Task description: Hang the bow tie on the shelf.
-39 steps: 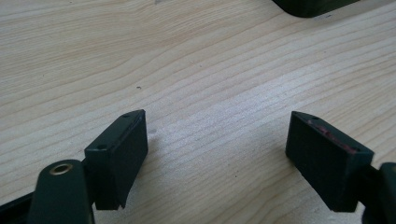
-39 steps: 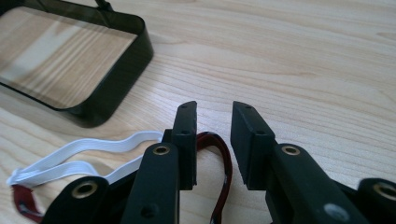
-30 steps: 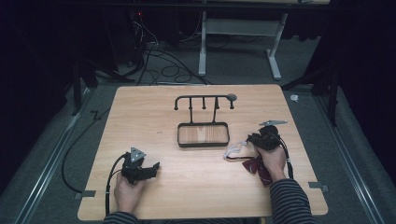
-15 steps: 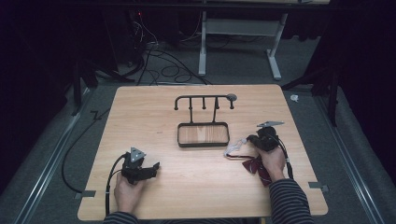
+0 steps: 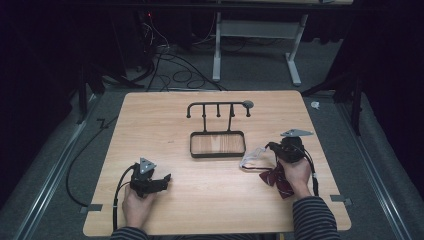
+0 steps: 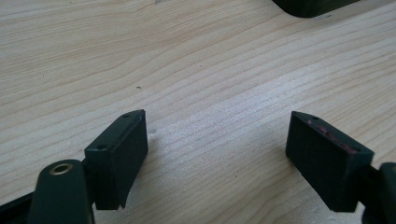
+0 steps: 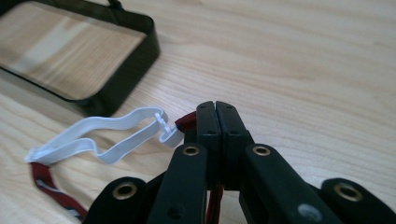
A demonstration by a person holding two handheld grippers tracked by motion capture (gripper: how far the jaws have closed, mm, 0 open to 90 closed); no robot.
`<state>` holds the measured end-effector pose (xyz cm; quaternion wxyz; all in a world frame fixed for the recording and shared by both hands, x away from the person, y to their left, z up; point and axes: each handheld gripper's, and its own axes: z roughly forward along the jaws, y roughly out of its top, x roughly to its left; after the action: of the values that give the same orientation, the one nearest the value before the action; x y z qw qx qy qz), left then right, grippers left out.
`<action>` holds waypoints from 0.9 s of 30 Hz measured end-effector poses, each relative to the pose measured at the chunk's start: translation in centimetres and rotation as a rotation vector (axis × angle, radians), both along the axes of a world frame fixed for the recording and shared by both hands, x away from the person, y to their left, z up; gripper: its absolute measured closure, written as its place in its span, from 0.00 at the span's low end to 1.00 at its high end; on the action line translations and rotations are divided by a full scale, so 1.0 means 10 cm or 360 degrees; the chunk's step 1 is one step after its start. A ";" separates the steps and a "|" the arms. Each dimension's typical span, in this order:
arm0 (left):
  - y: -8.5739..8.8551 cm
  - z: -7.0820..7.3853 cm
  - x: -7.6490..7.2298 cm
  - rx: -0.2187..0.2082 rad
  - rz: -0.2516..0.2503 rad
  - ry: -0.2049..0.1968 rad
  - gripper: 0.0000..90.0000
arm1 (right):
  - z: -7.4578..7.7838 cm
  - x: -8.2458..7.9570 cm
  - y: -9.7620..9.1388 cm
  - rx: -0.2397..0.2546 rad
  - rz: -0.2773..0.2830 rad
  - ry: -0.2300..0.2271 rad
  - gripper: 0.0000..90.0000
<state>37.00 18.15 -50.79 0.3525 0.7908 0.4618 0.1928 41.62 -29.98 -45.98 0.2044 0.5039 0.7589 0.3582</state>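
Your right hand-held gripper [image 7: 215, 106] is clamped shut on the bow tie strap [image 7: 187, 122], lifted off the desk [image 5: 210, 200]; left hand-held gripper [image 6: 217, 140] rests wide open, empty, plenty of bare desk around.

A black metal rack [image 5: 218, 111] with hooks and a wooden-floored tray [image 5: 218, 145] stands on the wooden table [image 5: 150, 130], just ahead and left of the right gripper. Beyond the table, cables [image 5: 170, 65] lie on the floor.
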 end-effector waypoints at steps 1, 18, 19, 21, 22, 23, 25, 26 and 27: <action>0.00 0.00 0.00 0.0000 0.0000 0.0000 0.24 | 0.00 0.00 0.00 0.0000 0.0000 0.0000 1.00; 0.00 0.00 0.00 -0.0002 0.0001 0.0001 0.24 | 0.56 -0.43 0.10 0.0017 0.0141 -0.0267 1.00; 0.00 0.00 0.00 -0.0003 0.0001 0.0001 0.24 | 0.58 -0.45 0.11 0.0018 0.0149 -0.0274 1.00; 0.00 0.00 0.00 -0.0002 0.0001 0.0001 0.24 | 0.60 -0.46 0.12 0.0014 0.0158 -0.0288 1.00; 0.00 0.00 0.00 -0.0002 0.0001 0.0001 0.24 | 0.62 -0.48 0.13 0.0003 0.0156 -0.0294 1.00; 0.00 0.00 0.00 -0.0002 0.0001 0.0001 0.24 | 0.67 -0.51 0.17 -0.0041 0.0179 -0.0334 1.00; 0.00 0.00 0.00 -0.0002 0.0001 0.0001 0.24 | 0.71 -0.55 0.20 -0.0064 0.0201 -0.0359 1.00; 0.00 0.00 0.00 -0.0002 0.0001 0.0001 0.24 | 0.71 -0.55 0.20 -0.0064 0.0201 -0.0359 1.00; 0.00 0.00 0.00 -0.0003 0.0001 0.0001 0.24 | 0.73 -0.57 0.23 -0.0062 0.0200 -0.0361 1.00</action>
<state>37.00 18.14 -50.80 0.3529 0.7904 0.4623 0.1922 35.97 -27.71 -38.69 0.2757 0.4075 0.7679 0.4102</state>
